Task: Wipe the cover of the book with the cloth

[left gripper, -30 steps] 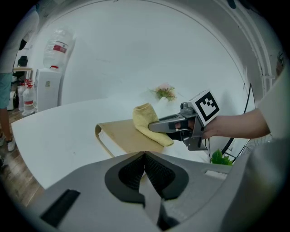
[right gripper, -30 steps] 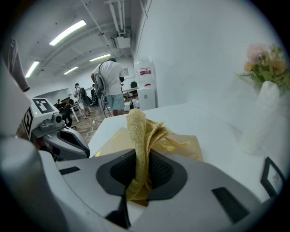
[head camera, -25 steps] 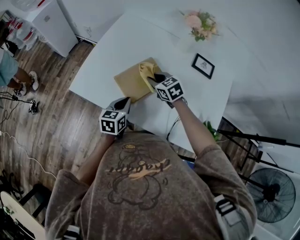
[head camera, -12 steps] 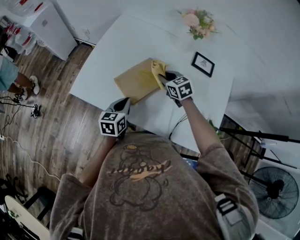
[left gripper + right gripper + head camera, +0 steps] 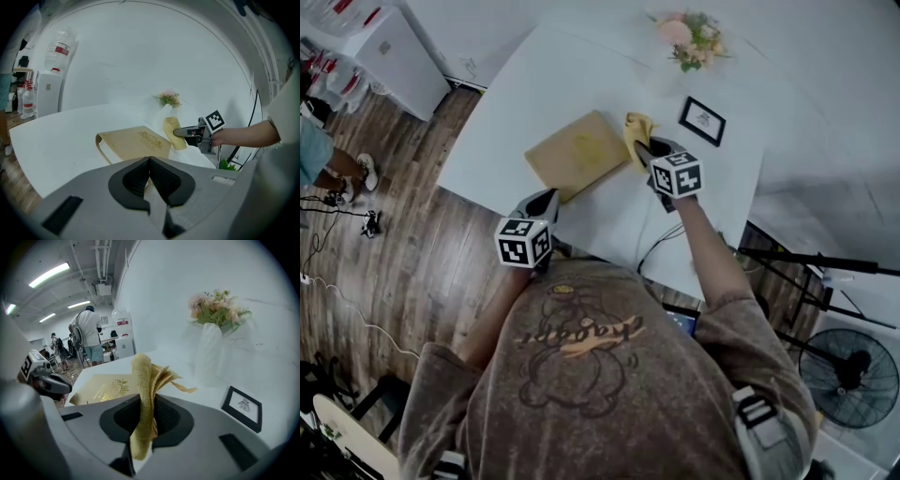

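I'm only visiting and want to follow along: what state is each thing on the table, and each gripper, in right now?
book: closed, flat on the table.
cloth: bunched, beside the book, off its cover.
right gripper: shut on the cloth.
left gripper: shut, empty.
vase of flowers: upright.

One tan hardcover book [image 5: 575, 155], one yellow terry cloth [image 5: 636, 129], one black-framed picture [image 5: 703, 121], one white vase of pink flowers [image 5: 209, 352] and two tools were there: left tool [image 5: 150, 161], right tool [image 5: 144, 414].
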Available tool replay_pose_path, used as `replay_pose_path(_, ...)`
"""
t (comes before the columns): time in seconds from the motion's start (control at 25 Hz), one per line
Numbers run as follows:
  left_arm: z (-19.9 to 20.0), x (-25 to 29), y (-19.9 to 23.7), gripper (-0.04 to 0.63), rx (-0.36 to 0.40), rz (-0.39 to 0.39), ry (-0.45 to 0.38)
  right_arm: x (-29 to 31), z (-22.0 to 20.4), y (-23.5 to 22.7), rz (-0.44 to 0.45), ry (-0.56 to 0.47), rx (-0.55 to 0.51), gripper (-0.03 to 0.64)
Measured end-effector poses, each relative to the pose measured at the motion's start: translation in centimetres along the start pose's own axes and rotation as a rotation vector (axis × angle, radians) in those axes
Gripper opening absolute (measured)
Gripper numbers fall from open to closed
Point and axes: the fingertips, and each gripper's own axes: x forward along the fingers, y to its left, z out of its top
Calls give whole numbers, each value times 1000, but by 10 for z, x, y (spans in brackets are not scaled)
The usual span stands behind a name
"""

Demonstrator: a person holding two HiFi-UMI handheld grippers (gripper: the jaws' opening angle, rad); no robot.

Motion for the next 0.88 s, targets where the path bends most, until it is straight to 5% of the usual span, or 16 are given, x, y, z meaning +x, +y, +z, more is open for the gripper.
replay_pose_path(0.24,-2,1,0,3,-1,-1,1,-14,20,73,149,-89,-35,62)
replay_pose_path(0.48,-6,-7,10,3,-24,36,-5,-1,9,157,301,-64,-99,63)
replay_pose_path(0.88,-12,-15,23,3,-57,62,-11,16,-16,220,377,-15,-123,61)
